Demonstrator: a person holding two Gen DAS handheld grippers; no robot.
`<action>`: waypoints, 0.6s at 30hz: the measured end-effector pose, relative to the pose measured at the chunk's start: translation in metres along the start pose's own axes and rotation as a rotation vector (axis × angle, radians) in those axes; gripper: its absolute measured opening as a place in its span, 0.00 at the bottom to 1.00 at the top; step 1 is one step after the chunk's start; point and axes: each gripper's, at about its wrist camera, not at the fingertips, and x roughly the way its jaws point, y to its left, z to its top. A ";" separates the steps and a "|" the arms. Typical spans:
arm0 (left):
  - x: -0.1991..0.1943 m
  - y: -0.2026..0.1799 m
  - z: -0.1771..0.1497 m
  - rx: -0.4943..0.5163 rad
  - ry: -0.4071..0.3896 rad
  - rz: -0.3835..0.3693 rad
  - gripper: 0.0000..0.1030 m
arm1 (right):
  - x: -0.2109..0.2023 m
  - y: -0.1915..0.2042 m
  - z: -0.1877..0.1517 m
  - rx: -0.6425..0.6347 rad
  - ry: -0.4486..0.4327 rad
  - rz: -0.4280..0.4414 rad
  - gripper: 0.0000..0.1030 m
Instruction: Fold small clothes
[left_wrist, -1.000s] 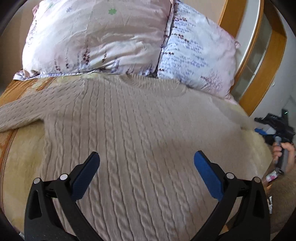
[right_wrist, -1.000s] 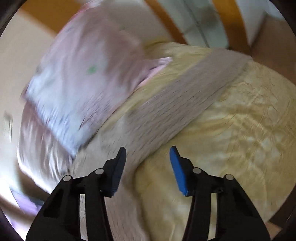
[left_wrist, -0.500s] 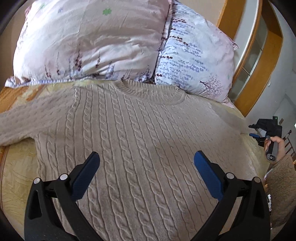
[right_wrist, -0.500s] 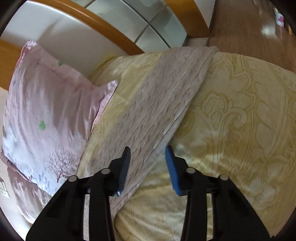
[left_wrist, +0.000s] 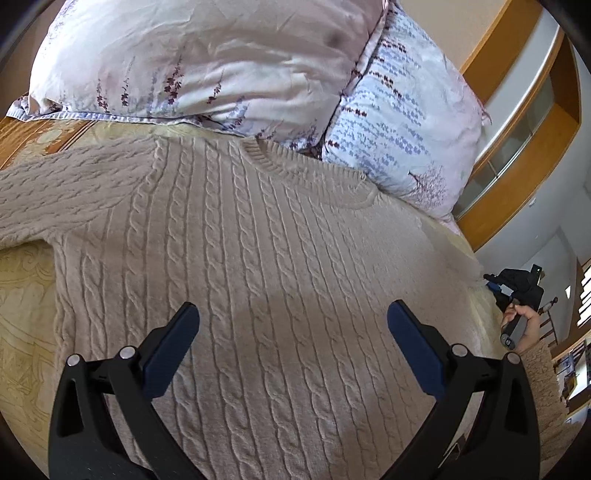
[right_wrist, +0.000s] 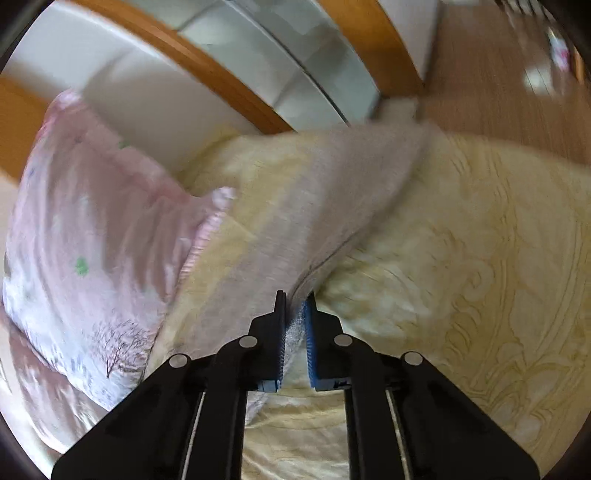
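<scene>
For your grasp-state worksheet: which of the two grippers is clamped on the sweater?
The right gripper: its jaws pinch the sweater's sleeve, while the left gripper is wide open above the sweater's body.

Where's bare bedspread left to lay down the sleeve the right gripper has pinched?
Bare yellow bedspread lies right of the sleeve, out to the bed's edge by the wood floor. A smaller strip sits between the sleeve and the pink pillow. The sweater body fills the middle under the open left gripper.

A home bedroom: a bed (left_wrist: 22, 280) with two floral pillows (left_wrist: 207, 59), wooden headboard (left_wrist: 517, 155), wood floor (right_wrist: 495, 81).
</scene>
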 end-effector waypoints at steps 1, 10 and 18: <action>-0.001 0.001 0.002 -0.001 -0.003 0.003 0.98 | -0.008 0.012 -0.001 -0.045 -0.024 0.018 0.10; -0.008 0.009 0.018 -0.032 -0.037 -0.020 0.98 | -0.047 0.154 -0.091 -0.451 0.109 0.433 0.09; -0.009 0.007 0.024 0.007 -0.062 -0.059 0.98 | 0.004 0.178 -0.206 -0.612 0.418 0.406 0.10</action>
